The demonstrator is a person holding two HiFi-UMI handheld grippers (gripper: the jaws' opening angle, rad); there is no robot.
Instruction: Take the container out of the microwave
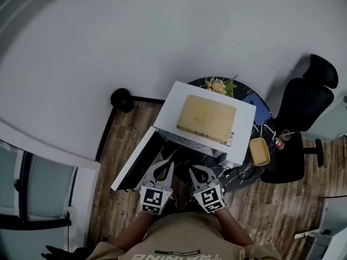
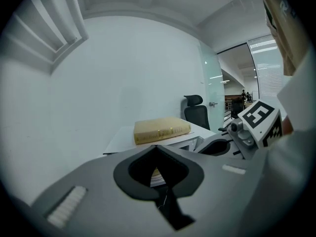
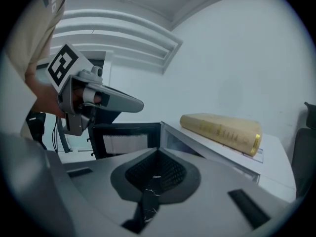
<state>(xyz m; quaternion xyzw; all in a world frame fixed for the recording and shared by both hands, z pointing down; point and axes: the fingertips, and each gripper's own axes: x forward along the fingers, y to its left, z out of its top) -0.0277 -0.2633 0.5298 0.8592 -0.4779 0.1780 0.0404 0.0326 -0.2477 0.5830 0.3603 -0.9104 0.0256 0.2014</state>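
Observation:
The white microwave (image 1: 246, 115) stands on a dark table, its door (image 1: 133, 161) swung open to the left. A yellow book (image 1: 207, 118) lies on top of it. Its cavity is dark in the head view and no container shows inside. My left gripper (image 1: 164, 164) and right gripper (image 1: 196, 172) hover side by side just before the opening, both shut and holding nothing. In the left gripper view, something pale and layered (image 2: 157, 176) shows through the hole between the jaws of the left gripper (image 2: 157, 147). The right gripper (image 3: 158, 152) faces the open door (image 3: 126, 141).
A yellow lidded container (image 1: 259, 151) sits on the dark table (image 1: 264, 112) right of the microwave, near a small bottle (image 1: 278, 143). A plate of food (image 1: 219, 85) lies behind the microwave. A black office chair (image 1: 306, 104) stands at the right. The floor is wood.

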